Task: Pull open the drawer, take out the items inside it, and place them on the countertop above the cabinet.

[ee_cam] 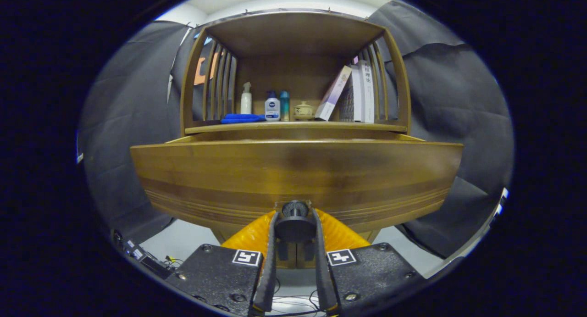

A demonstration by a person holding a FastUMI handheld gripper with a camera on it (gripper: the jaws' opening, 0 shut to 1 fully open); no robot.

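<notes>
At the drawer (293, 170) front, my jaws clamp tight on its knob (295, 210) for pulling; drawer partly out, contents hidden.

My one view rides on the gripper (295, 225), looking forward along its two fingers, which are closed on the dark knob (295, 210). It sits low and very close to the drawer front (293, 170), facing it square on. Fisheye bends the panel into a bow. Above the drawer's top edge I see into the open shelf (293, 126) beyond, from slightly below.
</notes>
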